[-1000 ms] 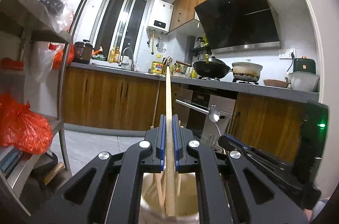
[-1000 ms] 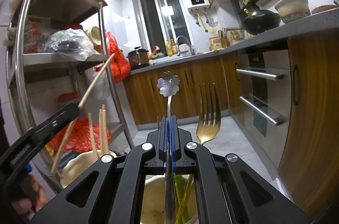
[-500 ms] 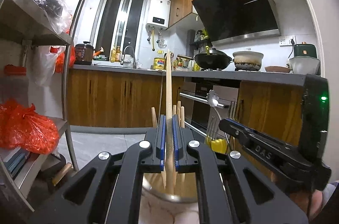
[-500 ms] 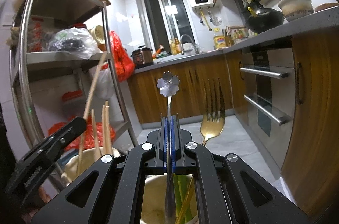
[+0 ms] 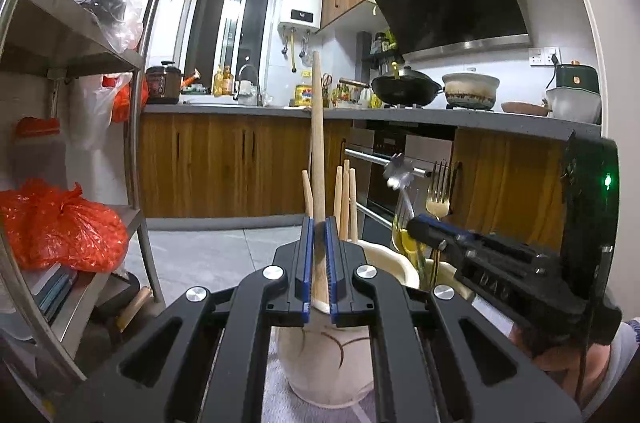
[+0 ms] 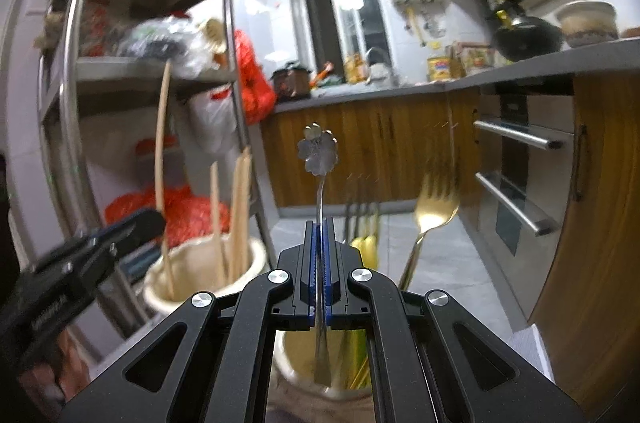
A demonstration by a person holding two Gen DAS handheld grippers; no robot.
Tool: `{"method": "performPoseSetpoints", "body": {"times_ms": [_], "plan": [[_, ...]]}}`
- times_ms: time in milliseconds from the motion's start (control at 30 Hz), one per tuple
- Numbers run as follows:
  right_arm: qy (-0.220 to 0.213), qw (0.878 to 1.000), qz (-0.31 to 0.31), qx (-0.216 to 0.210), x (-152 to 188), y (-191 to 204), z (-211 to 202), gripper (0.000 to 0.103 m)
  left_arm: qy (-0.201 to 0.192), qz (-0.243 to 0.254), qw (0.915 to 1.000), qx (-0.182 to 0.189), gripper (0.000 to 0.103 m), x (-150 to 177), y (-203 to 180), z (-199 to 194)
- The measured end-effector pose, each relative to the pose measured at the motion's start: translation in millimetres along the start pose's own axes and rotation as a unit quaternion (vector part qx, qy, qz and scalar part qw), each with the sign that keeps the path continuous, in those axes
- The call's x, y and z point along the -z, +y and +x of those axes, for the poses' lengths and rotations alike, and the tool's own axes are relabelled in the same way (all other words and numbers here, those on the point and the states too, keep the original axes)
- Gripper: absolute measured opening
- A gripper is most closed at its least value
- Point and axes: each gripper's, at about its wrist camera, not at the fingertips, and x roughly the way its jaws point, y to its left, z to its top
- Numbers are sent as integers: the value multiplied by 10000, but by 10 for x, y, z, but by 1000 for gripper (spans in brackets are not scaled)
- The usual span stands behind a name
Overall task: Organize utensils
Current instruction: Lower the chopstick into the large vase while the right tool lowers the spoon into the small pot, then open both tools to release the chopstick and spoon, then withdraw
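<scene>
My left gripper (image 5: 317,235) is clamped on a wooden chopstick (image 5: 318,143), which stands nearly upright between the blue pads and rises well above my fingertips; its lower end reaches down into the cream jar (image 5: 324,363) right under my left fingers. Just beyond those fingertips, slightly to their right, more chopsticks (image 5: 345,199) stand in the same jar, their tips lower than the one I hold. My right gripper (image 6: 319,235) is pinched tight on the thin stem of a silver spoon (image 6: 318,153) with a flower-shaped end, which sticks up above the fingertips while the stem runs down between the pads into a second jar (image 6: 288,363) beneath them. In that second jar, to the right of my right fingers, a gold fork (image 6: 434,203) stands tines up, and just beside the fingertips are some yellow-green handles (image 6: 366,243), too blurred to name. From the right wrist view the chopstick jar sits to the left of my right fingers, close beside the spoon jar, with my left gripper reaching over it from the left. From the left wrist view my right gripper comes in from the right, with the spoon and fork standing past its tip.
</scene>
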Motion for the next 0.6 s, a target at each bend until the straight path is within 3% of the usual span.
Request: {"method": "performPoseSetpoints", "body": {"times_ms": [233,367,467,600], "plan": [[365,9993,-62,-79,45,16,23,4,247,-81,9996,-87,6,-2,40,-2],[330,9994,-36,-24,25,-10,-97,4,295,-82,9995,-125,7,-23,37,-37],[287,9996,44,1,9,-56,-213,6,371,-126,9991,-160,16,-26,43,-77],[265,9995,184,70,18,-139,-475,8,489,-145,9985,-181,16,6,33,-177]]}}
